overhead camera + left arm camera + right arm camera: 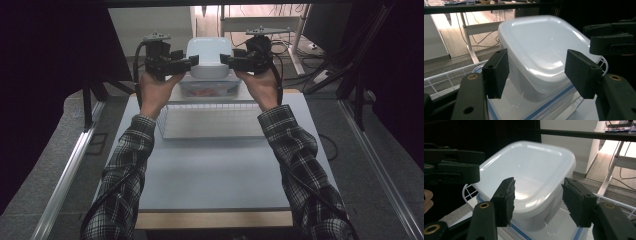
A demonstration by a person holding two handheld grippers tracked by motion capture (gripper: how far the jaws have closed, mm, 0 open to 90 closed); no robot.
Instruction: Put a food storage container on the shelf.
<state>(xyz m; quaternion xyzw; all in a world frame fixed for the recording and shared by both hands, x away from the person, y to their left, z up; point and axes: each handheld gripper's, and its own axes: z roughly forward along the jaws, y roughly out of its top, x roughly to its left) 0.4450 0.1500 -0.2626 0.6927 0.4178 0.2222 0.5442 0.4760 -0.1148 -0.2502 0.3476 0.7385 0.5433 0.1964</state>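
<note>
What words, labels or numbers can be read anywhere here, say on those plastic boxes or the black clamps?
None: no readable text in these pictures.
The white container, the blue-rimmed box under it and the wire basket bear no lettering.
The left gripper and right gripper carry no visible markings.

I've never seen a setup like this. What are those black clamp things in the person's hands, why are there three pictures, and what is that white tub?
A person in checked sleeves holds two handheld black clamps: the left gripper and the right gripper. One camera looks down from above; another rides on each clamp, looking along its jaws. On the grey table lies a white wire basket, with a clear blue-trimmed plastic box behind it. On that box sits a cloudy white plastic container. Both clamps flank the container, jaws open and not pressing, so nothing is held.
</note>
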